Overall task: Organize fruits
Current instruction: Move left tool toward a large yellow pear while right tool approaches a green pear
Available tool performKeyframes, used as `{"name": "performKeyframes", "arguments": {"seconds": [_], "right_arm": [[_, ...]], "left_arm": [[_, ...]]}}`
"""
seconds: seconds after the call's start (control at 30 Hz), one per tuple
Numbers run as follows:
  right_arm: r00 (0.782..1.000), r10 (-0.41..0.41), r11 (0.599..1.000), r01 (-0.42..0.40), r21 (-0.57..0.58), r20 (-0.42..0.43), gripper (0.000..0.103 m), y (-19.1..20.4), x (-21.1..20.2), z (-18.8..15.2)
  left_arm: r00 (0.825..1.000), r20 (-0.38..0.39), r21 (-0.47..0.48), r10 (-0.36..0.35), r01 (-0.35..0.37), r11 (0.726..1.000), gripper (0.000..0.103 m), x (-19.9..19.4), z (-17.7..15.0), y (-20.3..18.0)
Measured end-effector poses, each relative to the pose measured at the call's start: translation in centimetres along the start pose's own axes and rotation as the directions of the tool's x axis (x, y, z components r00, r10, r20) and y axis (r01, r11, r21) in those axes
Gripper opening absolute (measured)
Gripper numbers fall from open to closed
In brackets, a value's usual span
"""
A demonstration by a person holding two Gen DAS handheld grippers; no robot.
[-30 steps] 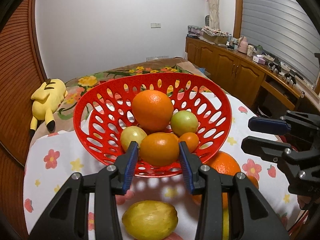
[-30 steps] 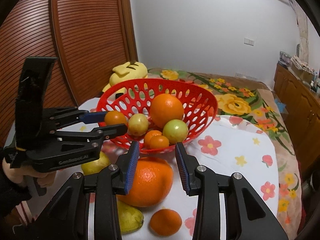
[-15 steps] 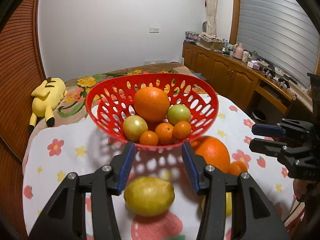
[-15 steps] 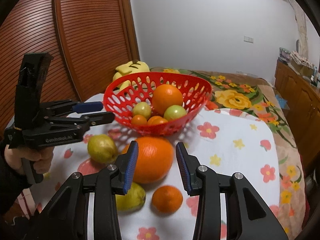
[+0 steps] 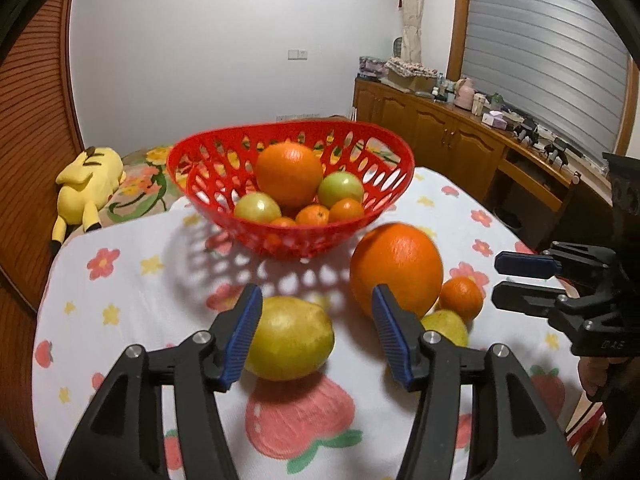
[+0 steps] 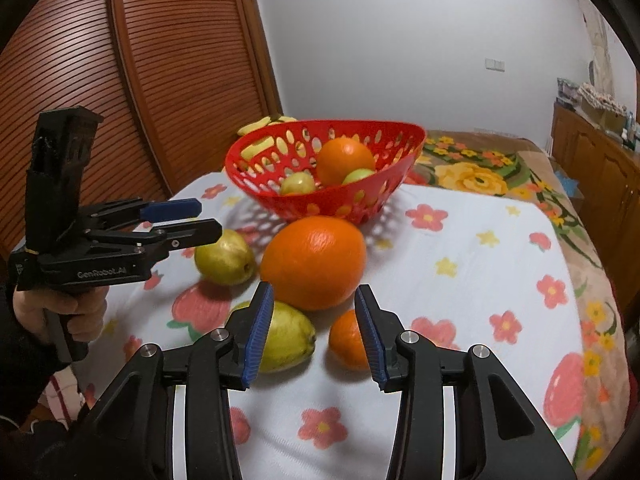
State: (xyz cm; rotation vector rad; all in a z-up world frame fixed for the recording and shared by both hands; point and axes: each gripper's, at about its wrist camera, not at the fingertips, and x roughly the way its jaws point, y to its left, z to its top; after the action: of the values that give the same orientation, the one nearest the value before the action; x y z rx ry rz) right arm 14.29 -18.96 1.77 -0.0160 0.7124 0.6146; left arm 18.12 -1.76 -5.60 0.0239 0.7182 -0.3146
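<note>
A red perforated basket [image 5: 224, 168] [image 6: 256, 160] stands on the flowered tablecloth and holds a large orange [image 5: 289, 174], two green fruits and several small oranges. Loose on the cloth lie a large orange [image 5: 396, 270] [image 6: 314, 262], a small orange [image 5: 461, 298] [image 6: 347, 341], and two yellow-green pears [image 5: 290, 338] [image 6: 286, 338]. My left gripper [image 5: 316, 334] is open and empty, with one pear just beyond its left finger. My right gripper [image 6: 314, 334] is open and empty, just short of the large orange, between a pear and the small orange.
A yellow plush toy [image 5: 86, 182] lies on the bed behind the table. A wooden sideboard [image 5: 460, 148] with clutter runs along the right wall. A slatted wooden door [image 6: 120, 80] is on the left. The table edge falls off near me.
The left gripper has let go of a small orange into the basket and pulled back low over the cloth. Both grippers have drawn away from the basket.
</note>
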Motion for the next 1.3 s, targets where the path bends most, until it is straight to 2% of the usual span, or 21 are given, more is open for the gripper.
{"name": "performKeyframes", "arguments": {"seconds": [0.17,0.43,0.7,0.9,1.3], "right_arm": [[1.0,0.013,1.0,-0.013,0.013,-0.009,0.047,0.4,0.3,-0.7],[0.999,0.034,0.999,-0.034,0.004,-0.018,0.053,1.6,0.9,-1.3],[0.999,0.037,0.999,-0.038,-0.018,-0.036,0.056,2.5,2.0,-1.6],[0.998,0.044,0.999,-0.045,-0.017,-0.048,0.057,2.7,2.7,-1.8],[0.997,0.028,0.999,-0.03,-0.032,-0.067,0.062,3.0,3.8,-1.9]], "left_arm": [[0.999,-0.033,-0.012,0.022,-0.022,1.0,0.058,1.1,-1.1,0.5],[0.998,-0.026,-0.001,0.061,-0.061,0.998,0.066,1.4,-1.7,0.8],[0.993,-0.036,-0.004,0.116,-0.116,0.993,0.068,2.2,-2.3,2.0],[0.995,-0.038,-0.034,0.092,-0.094,0.995,0.069,2.5,-2.7,3.2],[0.997,-0.011,-0.019,0.08,-0.08,0.997,0.071,2.5,-3.3,3.2]]}}
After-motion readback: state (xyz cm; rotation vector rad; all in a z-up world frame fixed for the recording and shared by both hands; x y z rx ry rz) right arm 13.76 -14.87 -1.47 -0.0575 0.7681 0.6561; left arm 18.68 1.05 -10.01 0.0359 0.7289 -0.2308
